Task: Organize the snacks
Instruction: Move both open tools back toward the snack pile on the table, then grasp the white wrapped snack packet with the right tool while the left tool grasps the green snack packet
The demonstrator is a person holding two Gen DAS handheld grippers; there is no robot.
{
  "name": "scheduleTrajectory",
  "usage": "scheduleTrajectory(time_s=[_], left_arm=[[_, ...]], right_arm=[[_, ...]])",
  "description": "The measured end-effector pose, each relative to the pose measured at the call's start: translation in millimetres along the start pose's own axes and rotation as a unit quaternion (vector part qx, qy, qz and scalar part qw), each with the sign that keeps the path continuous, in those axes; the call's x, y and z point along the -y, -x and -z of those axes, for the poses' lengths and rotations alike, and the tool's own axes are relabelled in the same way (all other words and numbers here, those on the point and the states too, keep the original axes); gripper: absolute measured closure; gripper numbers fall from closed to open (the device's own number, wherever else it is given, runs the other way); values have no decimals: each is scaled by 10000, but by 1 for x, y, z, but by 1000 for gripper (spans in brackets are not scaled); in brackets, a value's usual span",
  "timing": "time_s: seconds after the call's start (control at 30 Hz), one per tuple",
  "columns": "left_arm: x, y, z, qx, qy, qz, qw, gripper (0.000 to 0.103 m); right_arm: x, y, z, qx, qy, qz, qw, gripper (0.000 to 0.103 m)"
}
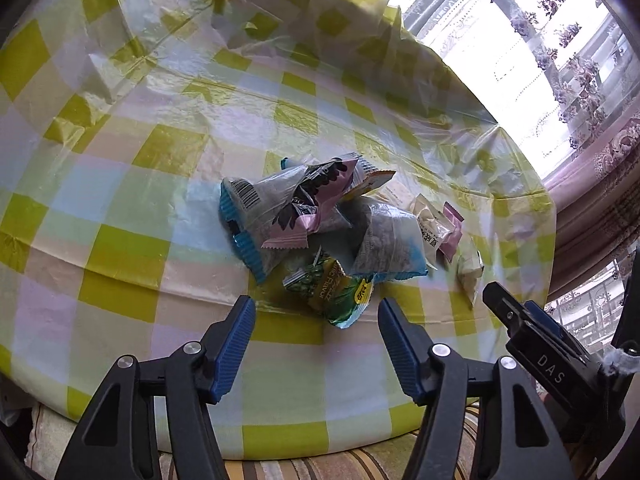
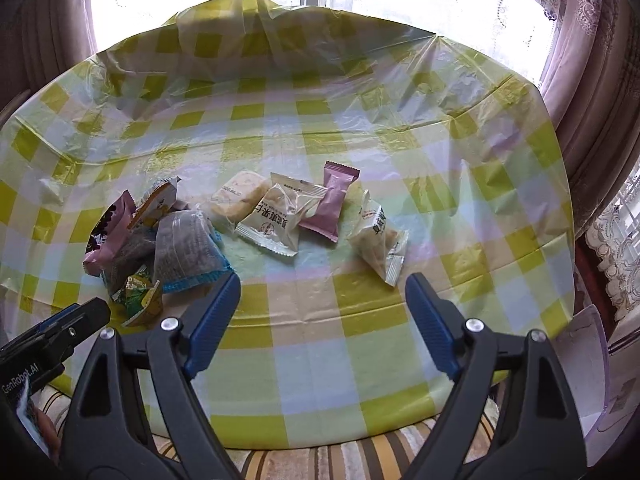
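In the left wrist view a heap of snack packets lies on the checked tablecloth (image 1: 120, 208): a grey packet with blue edges (image 1: 256, 216), a pink-and-black packet (image 1: 316, 200), and a green packet (image 1: 332, 292) nearest my fingers. My left gripper (image 1: 315, 306) is open just short of the green packet and holds nothing. In the right wrist view, white packets (image 2: 276, 216), a plain pink one (image 2: 330, 208) and another white one (image 2: 380, 240) lie spread out to the right of the heap (image 2: 172, 248). My right gripper (image 2: 323, 280) stands open above bare cloth, in front of them.
The cloth is crumpled into raised folds along the far edge (image 2: 240, 28). Behind it are a bright window and patterned curtains (image 2: 592, 40). A striped cushion (image 2: 360, 460) shows under the near table edge. One finger of the left gripper (image 2: 80, 316) shows at the lower left of the right wrist view.
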State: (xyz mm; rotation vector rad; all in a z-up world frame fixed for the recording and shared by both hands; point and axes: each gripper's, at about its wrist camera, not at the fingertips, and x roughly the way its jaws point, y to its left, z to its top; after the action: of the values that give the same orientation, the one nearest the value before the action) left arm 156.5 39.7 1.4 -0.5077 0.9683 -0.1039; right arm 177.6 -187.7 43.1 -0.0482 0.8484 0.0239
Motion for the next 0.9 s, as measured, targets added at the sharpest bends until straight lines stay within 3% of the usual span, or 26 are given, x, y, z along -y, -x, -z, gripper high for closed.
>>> scheduleTrajectory(time_s=[0.23,0.43,0.53,0.77,0.83,0.9], left_arm=[[-7,-7,0,102,328,94,9994,40],[3,-19,-2,26,370,120,9992,40],[8,-29,-4,-19,389,-25,9992,40],[18,-44,-8,-6,295,-437,9986,40],[20,-47,-9,-1,238,-548,9982,52],[23,-51,-9,-25,169,-562,9983,55]], right_arm=[[-2,-18,0,-28,92,-225,9997,17],[26,-34,-9,24,-165,-86,9998,17],[47,-46,-15,-30,-410,-137,9991,17],[65,-79,-20,-309,-190,-196,9992,16],[70,-86,-23,-318,-195,-215,9991,16],[71,-92,-25,-343,-188,-250,9989,16]])
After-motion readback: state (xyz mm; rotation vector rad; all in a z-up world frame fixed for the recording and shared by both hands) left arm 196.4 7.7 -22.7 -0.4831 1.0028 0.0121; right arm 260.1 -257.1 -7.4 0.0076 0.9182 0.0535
